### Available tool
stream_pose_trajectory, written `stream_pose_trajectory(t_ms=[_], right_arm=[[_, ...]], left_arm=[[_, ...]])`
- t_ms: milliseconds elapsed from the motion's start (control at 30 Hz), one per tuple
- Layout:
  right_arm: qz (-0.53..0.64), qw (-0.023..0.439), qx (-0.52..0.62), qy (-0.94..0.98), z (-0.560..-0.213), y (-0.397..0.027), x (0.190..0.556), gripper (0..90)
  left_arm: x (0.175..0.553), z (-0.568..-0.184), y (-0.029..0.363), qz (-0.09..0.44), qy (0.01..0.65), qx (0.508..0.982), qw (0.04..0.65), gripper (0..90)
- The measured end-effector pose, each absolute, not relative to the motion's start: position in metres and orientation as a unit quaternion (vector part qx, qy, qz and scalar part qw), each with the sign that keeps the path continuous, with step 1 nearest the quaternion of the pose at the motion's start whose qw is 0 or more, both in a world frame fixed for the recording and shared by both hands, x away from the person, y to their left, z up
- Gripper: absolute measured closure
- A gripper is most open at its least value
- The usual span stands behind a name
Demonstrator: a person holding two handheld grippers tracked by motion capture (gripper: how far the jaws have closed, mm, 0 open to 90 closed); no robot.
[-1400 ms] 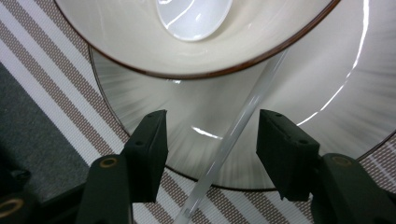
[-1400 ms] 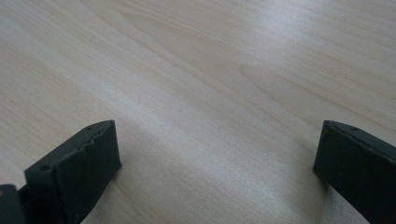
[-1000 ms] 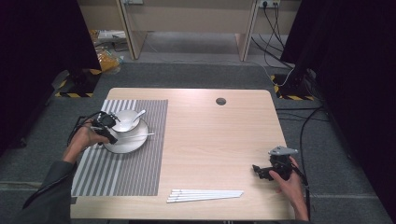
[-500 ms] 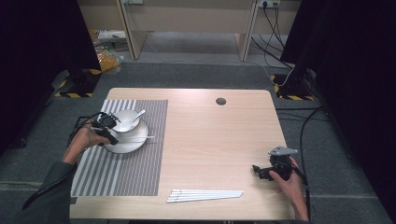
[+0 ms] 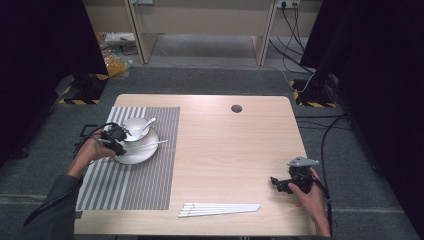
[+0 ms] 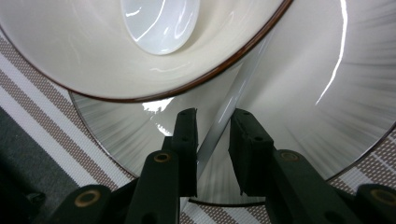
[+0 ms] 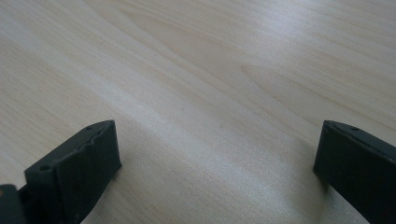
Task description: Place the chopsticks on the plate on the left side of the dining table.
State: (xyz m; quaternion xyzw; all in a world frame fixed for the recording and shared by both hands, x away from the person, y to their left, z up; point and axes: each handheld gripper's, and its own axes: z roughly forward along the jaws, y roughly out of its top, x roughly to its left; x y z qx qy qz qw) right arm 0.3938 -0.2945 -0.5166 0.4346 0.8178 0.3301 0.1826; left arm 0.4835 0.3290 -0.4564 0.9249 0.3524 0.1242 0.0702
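Note:
A white bowl [image 5: 134,129] with a white spoon [image 5: 148,123] in it stands on the far part of a silver plate [image 5: 137,155] on the striped placemat [image 5: 130,190]. A thin white stick [image 5: 152,144] lies across the plate. My left gripper [image 5: 120,140] sits low over the plate's left edge. In the left gripper view the stick [image 6: 238,88] runs between the jaws of this gripper [image 6: 212,116], which have just been closing and stand narrow, with slim gaps to both pads. The bowl [image 6: 93,56] is just beyond. My right gripper [image 5: 275,182] rests open on bare wood [image 7: 217,140].
Several white sticks [image 5: 220,208] lie in a row near the table's front edge, left of the right hand. A round cable hole [image 5: 236,108] sits at the far middle of the table [image 5: 235,150]. Dark floor and cables surround it.

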Motion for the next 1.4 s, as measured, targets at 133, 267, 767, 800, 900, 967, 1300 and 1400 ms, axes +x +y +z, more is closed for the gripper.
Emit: stream_pose_trajectory(t_ms=[133, 267, 767, 800, 900, 967, 1300, 1400], right_arm=[[0.33, 0.182, 0.435, 0.818, -0.517, -0.294, 0.394, 0.3], [0.33, 0.182, 0.435, 0.818, -0.517, -0.294, 0.394, 0.4], [0.331, 0.181, 0.434, 0.818, -0.517, -0.294, 0.393, 0.3], [0.331, 0.181, 0.434, 0.818, -0.517, -0.294, 0.393, 0.4], [0.331, 0.181, 0.434, 0.818, -0.517, -0.294, 0.393, 0.3], [0.331, 0.181, 0.434, 0.818, -0.517, -0.294, 0.393, 0.3], [0.331, 0.182, 0.433, 0.819, -0.517, -0.294, 0.393, 0.3], [0.331, 0.182, 0.432, 0.819, -0.517, -0.294, 0.393, 0.4]], left_arm=[[0.483, -0.457, 0.323, 0.124, 0.346, 0.928, 0.07, 72.5], [0.483, -0.456, 0.319, 0.122, 0.342, 0.929, 0.07, 71.6], [0.487, -0.457, 0.327, 0.138, 0.368, 0.918, 0.056, 63.1], [0.488, -0.457, 0.328, 0.139, 0.369, 0.917, 0.054, 63.2], [0.489, -0.458, 0.33, 0.14, 0.375, 0.915, 0.054, 62.0], [0.49, -0.458, 0.331, 0.139, 0.377, 0.914, 0.055, 60.6], [0.484, -0.453, 0.328, 0.136, 0.381, 0.912, 0.067, 51.4], [0.477, -0.451, 0.322, 0.134, 0.379, 0.912, 0.082, 48.2]])
